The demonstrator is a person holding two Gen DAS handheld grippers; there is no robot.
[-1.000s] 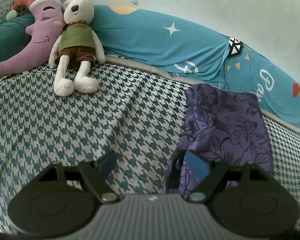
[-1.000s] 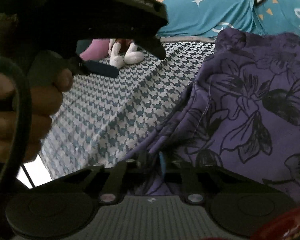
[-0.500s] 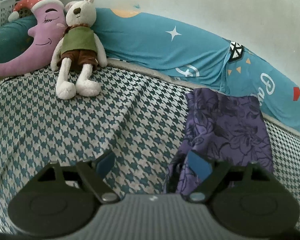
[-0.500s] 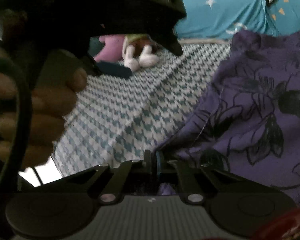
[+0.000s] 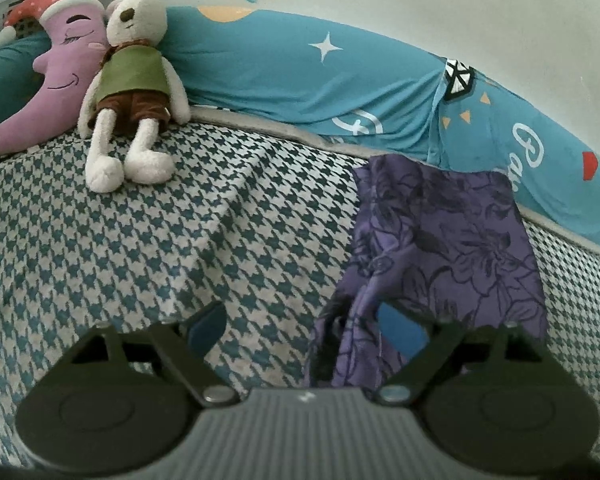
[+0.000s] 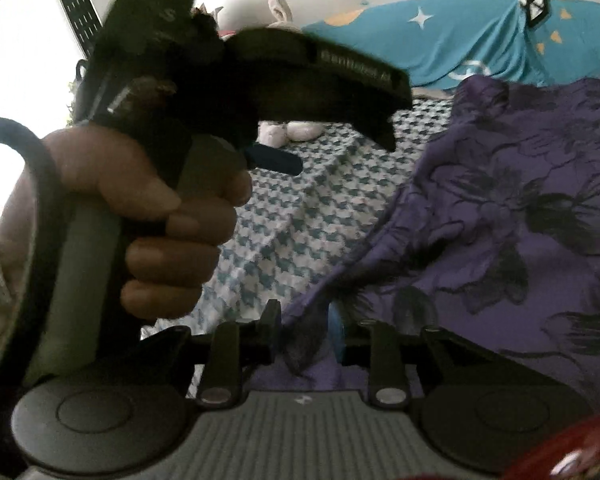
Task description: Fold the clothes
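On the houndstooth bed (image 5: 228, 232) the right gripper (image 6: 305, 326) pinches the purple floral garment's (image 5: 452, 248) near edge, left gripper (image 5: 306, 326) wide open beside it, seemingly mid-fold; next needs a second grip.

Purple garment (image 5: 452, 240) printed with dark floral outlines. Teal-and-white houndstooth bedcover (image 5: 160, 248). Turquoise bedding (image 5: 284, 76) dotted with white stars, orange triangles. Cream plush rabbit (image 5: 134, 80) in green vest, brown shorts. Lilac moon pillow (image 5: 56, 92), red spotted cap. Blue pads on 2 fingers (image 5: 206, 326); something red, blurred, at right wrist view's corner.
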